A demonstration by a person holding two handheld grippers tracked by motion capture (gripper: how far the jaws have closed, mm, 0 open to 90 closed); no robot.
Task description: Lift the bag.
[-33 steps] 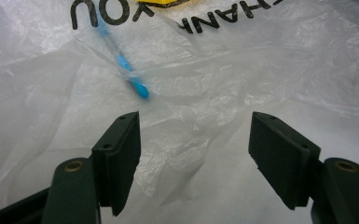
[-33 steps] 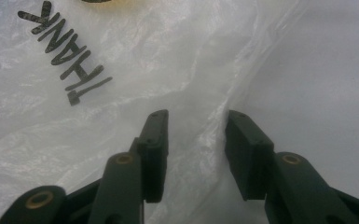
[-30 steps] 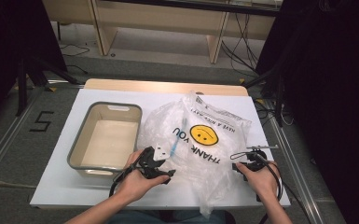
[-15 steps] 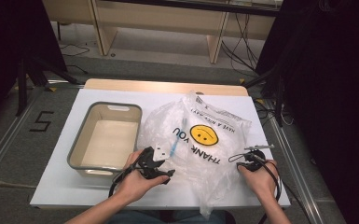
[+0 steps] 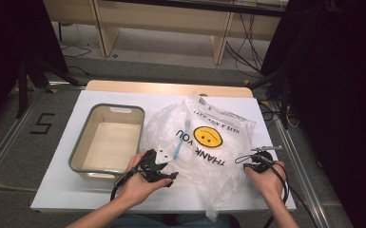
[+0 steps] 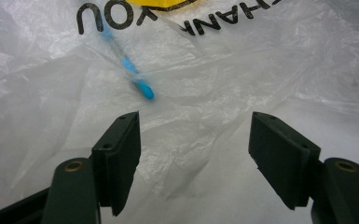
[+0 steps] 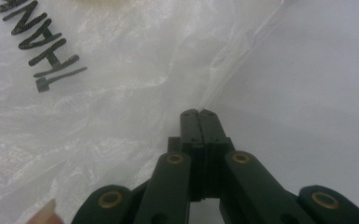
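The plastic bag (image 5: 204,152) lies on the worktop (image 5: 76,190) between the spread left tongs (image 6: 193,154) and the right tongs (image 7: 199,114), clamped on its edge, both hands resting low.

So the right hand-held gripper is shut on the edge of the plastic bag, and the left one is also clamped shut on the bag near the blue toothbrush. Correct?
Not quite. The right hand-held gripper is shut on the plastic bag edge, but the left hand-held gripper is not clamped: the left gripper view shows its jaws standing wide apart over the bag, short of the blue toothbrush inside it.
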